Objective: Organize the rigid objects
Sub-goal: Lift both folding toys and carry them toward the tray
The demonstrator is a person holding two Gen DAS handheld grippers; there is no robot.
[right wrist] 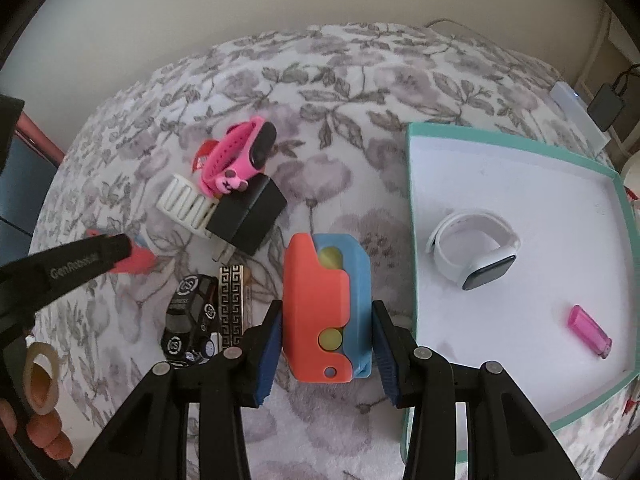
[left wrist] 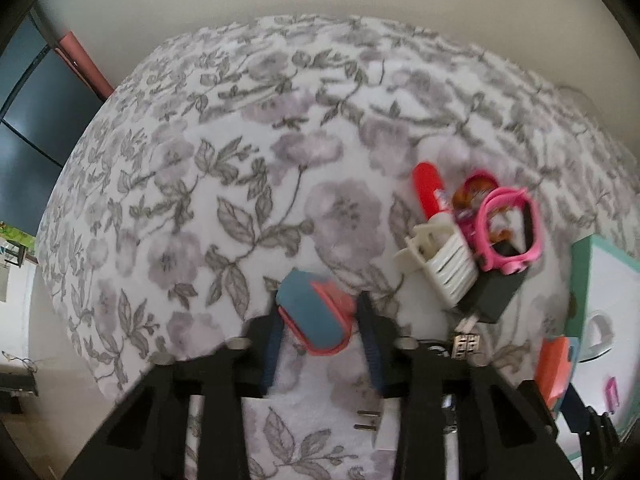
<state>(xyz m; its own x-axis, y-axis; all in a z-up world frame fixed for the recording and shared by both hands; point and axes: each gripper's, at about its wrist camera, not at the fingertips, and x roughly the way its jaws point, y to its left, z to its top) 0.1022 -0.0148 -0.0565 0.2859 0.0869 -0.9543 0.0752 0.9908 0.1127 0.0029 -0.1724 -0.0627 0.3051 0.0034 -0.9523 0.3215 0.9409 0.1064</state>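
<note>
the right gripper (right wrist: 325, 344) stood open around the orange and blue toy (right wrist: 326, 308), its pads just clear of both sides, likely squared up for a grip. the toy lay on the flowered cloth (right wrist: 280, 92) just left of the box (right wrist: 412, 216), which held a white watch (right wrist: 474, 250). the left gripper (left wrist: 318, 320) straddled a blue and pink block (left wrist: 314, 316), jaws apart, contact unclear.
</note>
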